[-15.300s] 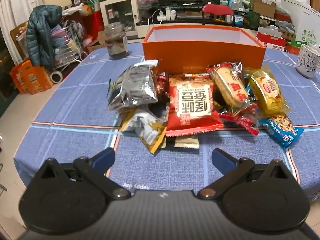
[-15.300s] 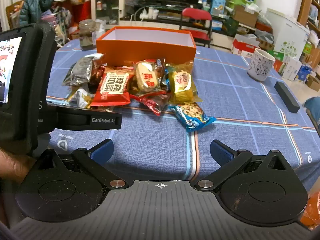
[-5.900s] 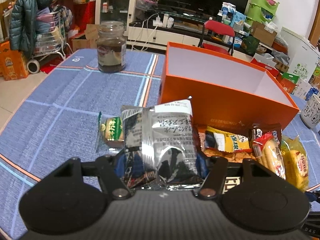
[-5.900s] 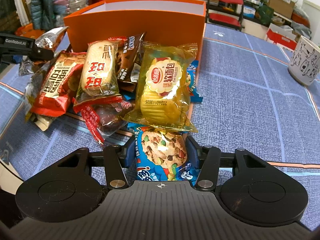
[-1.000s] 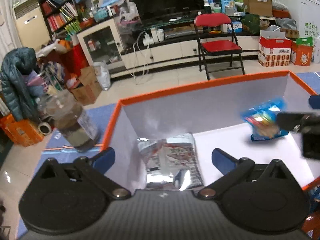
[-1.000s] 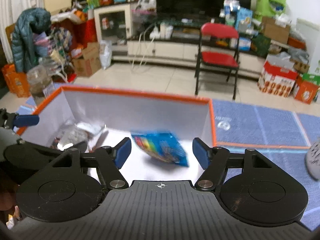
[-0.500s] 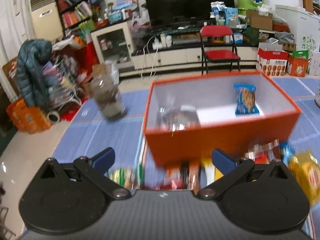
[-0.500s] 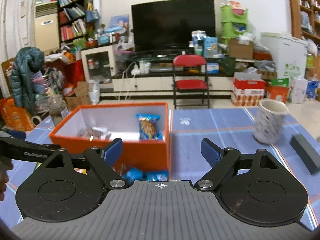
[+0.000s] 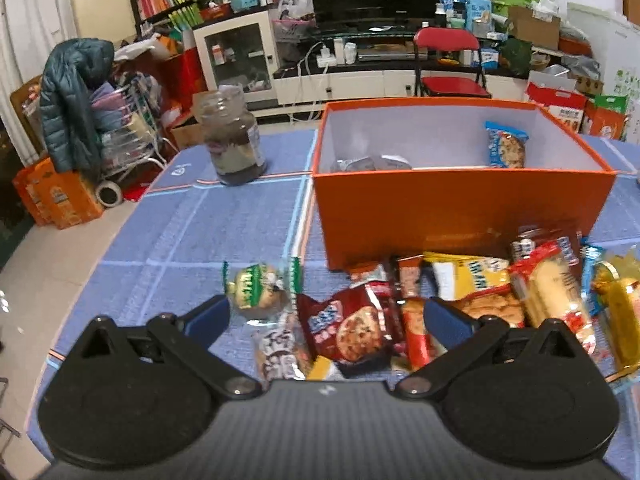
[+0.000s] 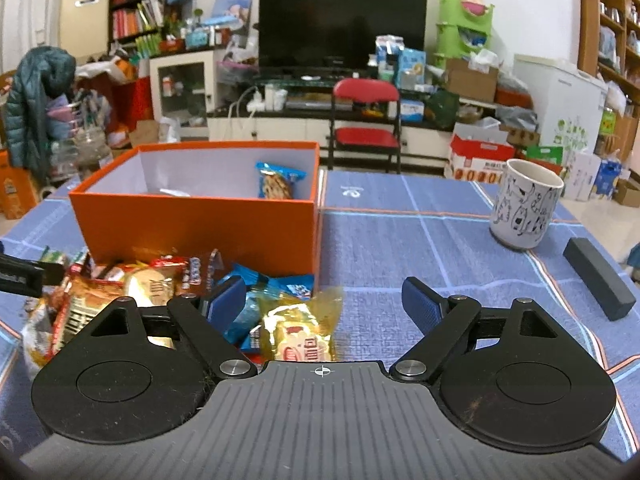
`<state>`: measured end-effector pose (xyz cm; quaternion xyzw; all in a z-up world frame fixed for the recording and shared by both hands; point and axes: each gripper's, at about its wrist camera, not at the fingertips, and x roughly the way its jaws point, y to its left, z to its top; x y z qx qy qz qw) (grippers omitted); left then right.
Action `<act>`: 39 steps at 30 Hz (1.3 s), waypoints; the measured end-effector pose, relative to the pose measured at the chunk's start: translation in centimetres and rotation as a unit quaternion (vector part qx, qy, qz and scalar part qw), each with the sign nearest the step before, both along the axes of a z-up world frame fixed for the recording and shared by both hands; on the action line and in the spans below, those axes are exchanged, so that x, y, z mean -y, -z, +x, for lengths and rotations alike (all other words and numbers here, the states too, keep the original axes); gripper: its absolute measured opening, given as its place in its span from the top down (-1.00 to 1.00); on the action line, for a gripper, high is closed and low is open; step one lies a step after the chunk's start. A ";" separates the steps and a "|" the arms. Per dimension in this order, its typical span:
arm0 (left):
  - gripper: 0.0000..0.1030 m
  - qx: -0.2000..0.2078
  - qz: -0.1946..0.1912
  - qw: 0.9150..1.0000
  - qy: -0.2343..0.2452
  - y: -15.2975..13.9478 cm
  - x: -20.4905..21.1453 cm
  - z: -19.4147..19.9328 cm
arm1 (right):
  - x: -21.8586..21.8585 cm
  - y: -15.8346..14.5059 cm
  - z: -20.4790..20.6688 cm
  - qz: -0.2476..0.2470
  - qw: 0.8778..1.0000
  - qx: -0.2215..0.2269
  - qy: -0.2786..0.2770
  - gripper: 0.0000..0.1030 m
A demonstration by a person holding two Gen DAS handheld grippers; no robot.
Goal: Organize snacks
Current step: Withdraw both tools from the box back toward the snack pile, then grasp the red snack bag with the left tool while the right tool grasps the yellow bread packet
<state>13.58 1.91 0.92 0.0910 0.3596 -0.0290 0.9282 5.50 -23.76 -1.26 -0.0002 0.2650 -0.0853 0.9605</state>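
Observation:
An orange box (image 9: pixel 460 216) (image 10: pixel 200 224) stands on the blue tablecloth. Inside it lie a silver packet (image 9: pixel 370 164) at the left and a blue cookie packet (image 9: pixel 505 146) (image 10: pixel 277 184) leaning on the far wall. A pile of snack packets lies in front of the box. My left gripper (image 9: pixel 326 314) is open and empty above a dark red cookie packet (image 9: pixel 346 326). My right gripper (image 10: pixel 324 302) is open and empty above a yellow bread packet (image 10: pixel 302 330).
A glass jar (image 9: pixel 234 142) stands left of the box. A white patterned mug (image 10: pixel 524 210) and a black bar (image 10: pixel 598 278) lie to the right. A green-wrapped cake (image 9: pixel 256 292) sits at the pile's left edge.
Both grippers have let their packets go into the box and pulled back and down to the pile in front of it. Both are open.

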 end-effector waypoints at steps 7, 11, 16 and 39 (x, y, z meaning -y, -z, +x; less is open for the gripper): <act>-0.99 0.000 0.005 1.000 0.005 0.2 0.4 -0.1 | 0.2 0.5 0.4 -0.002 1.000 -0.009 -0.001 -0.49; -0.99 0.000 0.010 1.000 0.004 0.3 0.6 -0.3 | 0.2 0.5 0.2 -0.004 1.000 -0.010 -0.003 -0.49; -0.99 -0.007 -0.001 1.000 0.000 0.4 -0.1 0.0 | 0.6 0.6 -0.1 -0.007 1.000 -0.010 0.001 -0.49; -0.99 -0.015 -0.082 0.996 0.040 2.1 0.1 -3.2 | -0.7 7.0 3.7 0.031 0.990 -0.134 -0.044 -0.03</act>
